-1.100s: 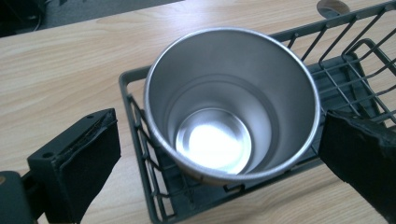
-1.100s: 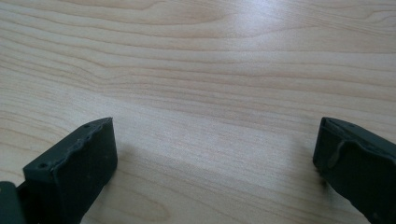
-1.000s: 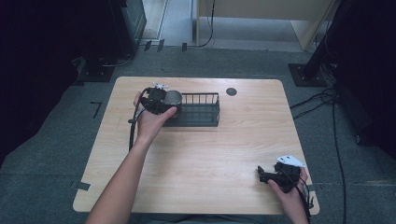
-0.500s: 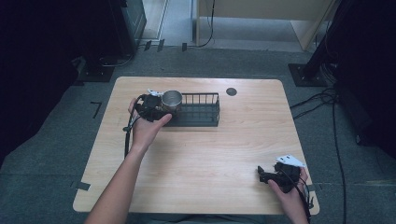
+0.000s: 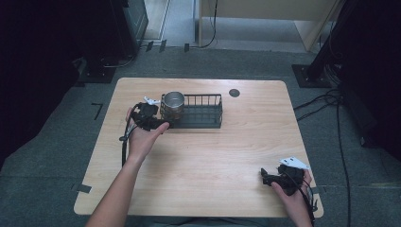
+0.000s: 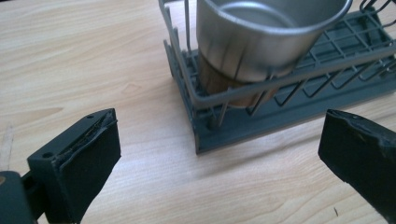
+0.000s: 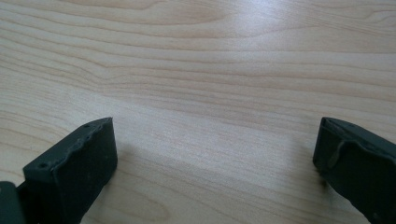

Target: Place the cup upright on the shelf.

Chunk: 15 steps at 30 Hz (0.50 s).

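Observation:
A shiny metal cup stands upright in the left end of a dark wire basket near the table's far edge. My left gripper sits just outside that end of the basket, open, with nothing between its jaws. In the left gripper view the cup rises behind the basket's end wall, a short way beyond the left gripper. My right gripper rests low at the table's front right corner, open; in its own view the right gripper has bare wood between its jaws.
The wooden table has a small black round grommet behind the basket's right end. The rest of the basket holds nothing I can see. Cables and dark equipment stands lie on the grey floor around the table.
My left gripper carried the cup rightward over the basket's left end, set it inside, let go and drew back a little. The right gripper stayed put.

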{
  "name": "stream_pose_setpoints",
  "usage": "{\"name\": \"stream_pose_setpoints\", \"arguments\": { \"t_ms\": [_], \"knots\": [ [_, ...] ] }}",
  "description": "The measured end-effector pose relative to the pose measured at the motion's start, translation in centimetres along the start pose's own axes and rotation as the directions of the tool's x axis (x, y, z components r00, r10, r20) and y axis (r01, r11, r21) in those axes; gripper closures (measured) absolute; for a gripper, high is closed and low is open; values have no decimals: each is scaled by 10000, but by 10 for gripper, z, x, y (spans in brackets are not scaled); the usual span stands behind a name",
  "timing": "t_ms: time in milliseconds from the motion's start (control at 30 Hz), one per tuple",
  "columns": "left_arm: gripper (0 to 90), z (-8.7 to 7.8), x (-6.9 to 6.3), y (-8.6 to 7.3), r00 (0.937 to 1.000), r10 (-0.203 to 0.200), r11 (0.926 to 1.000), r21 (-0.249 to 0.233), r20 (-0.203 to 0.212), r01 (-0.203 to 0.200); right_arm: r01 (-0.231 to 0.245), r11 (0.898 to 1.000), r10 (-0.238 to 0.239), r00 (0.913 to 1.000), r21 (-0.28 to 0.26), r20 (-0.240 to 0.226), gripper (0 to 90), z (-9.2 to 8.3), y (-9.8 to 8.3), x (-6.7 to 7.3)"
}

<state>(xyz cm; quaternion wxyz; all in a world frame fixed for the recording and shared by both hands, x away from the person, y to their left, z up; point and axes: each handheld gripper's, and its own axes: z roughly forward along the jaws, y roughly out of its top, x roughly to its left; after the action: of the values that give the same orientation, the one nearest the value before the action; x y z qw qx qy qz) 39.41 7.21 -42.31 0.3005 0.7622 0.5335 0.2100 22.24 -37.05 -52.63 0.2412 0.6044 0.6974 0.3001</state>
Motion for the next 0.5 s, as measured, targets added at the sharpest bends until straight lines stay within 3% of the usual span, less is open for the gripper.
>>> {"name": "stream_pose_setpoints", "arguments": {
  "t_ms": [500],
  "knots": [
    [0, -6, 2, -28, 10000, 34, 9999, 124, -52, -33, 5, 10000, -5, 10000, 3, -1, 0, 0, 0, 0]
  ]
}}
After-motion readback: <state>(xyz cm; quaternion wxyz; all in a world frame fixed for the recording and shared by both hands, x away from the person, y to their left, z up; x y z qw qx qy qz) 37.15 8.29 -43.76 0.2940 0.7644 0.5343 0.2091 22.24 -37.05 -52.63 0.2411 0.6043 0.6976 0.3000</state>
